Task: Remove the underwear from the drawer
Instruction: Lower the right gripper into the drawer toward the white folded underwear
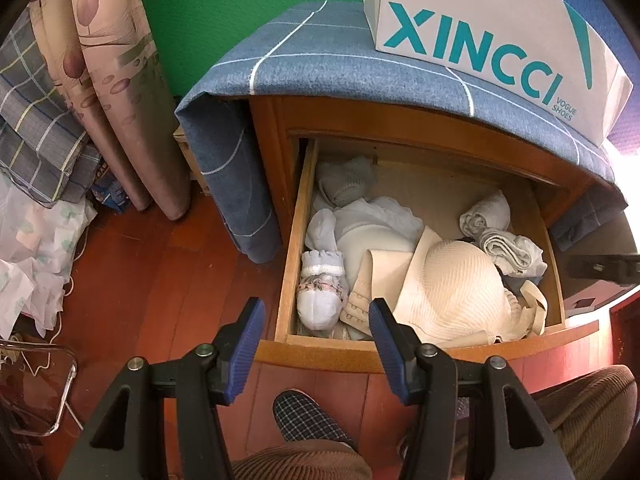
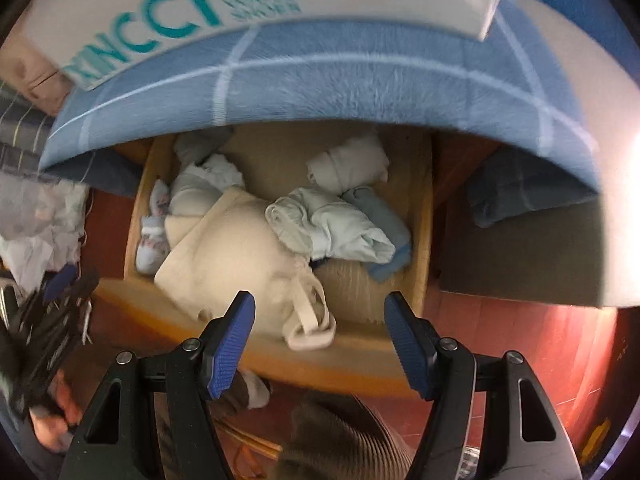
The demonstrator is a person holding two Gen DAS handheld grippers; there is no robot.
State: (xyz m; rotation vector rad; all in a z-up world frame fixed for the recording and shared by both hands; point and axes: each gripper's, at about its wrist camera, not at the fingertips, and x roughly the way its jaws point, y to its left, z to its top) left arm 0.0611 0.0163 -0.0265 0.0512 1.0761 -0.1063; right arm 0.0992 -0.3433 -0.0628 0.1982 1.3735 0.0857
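The cream bra [image 1: 460,284] is lying in the front half of the open drawer [image 1: 294,240], its ribbed cup facing up and its looped strap [image 2: 310,320] spilling toward the front rim. Around it are sitting a white folded garment [image 1: 376,240] behind, rolled pale pieces [image 2: 332,224] to its right, and small socks [image 1: 322,296] along the left wall. Nothing is lifted out yet, so the reach-in step seems to be in hand.

The right tongs [image 2: 320,320] are hanging just above the front of the drawer, jaws standing apart with nothing between the pads, the strap loop lying below the gap. The left tongs [image 1: 316,328] are hovering outside the front left corner, likewise parted and empty. The next move probably calls for lowering the right tongs onto the strap or cup edge and closing (soft cloth, so a pinch on a fold should hold better than a flat press).

The left view is showing the whole nightstand, the blue checked cloth [image 1: 320,56] over it, the shoe box [image 1: 492,36] and the curtain [image 1: 108,80] beside it. The right view, blurred, is showing the light-blue sock [image 2: 390,236] and the drawer's bare front right floor, which the bra is hiding from the left.
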